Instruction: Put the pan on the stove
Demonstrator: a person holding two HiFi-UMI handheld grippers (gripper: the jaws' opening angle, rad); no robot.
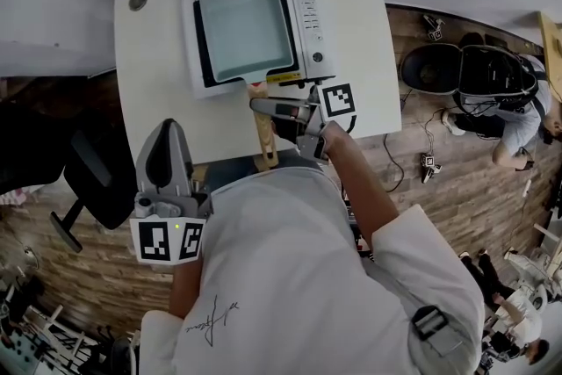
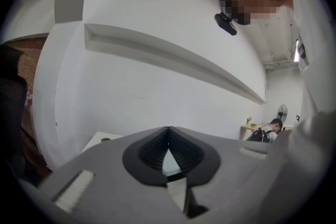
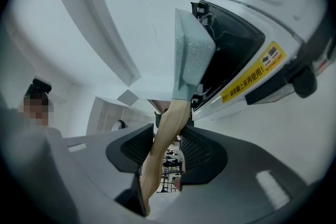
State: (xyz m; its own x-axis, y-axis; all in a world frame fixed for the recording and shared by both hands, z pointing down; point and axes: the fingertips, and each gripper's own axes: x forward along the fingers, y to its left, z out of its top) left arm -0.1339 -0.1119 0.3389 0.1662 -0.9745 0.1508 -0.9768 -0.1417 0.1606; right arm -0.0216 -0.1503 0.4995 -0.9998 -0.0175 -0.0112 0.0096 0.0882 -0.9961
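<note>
On the stove [image 1: 307, 13], which stands on the white desk [image 1: 158, 57], rests the square grey pan [image 1: 244, 29]. It covers the stove's cooking surface beside the control panel. Its wooden handle [image 1: 263, 136] reaches out from the stove over the desk edge toward the person. Just in front of the stove, the right tongs [image 1: 261, 107] sit around that handle. In the right gripper view the handle [image 3: 157, 160] passes between the parted jaws, lying against one pad, with a gap showing at the other. Farther from the stove, near the person's body, the left tongs [image 1: 167, 132] point upward. In the left gripper view their tips [image 2: 168, 131] meet, with nothing between them.
</note>
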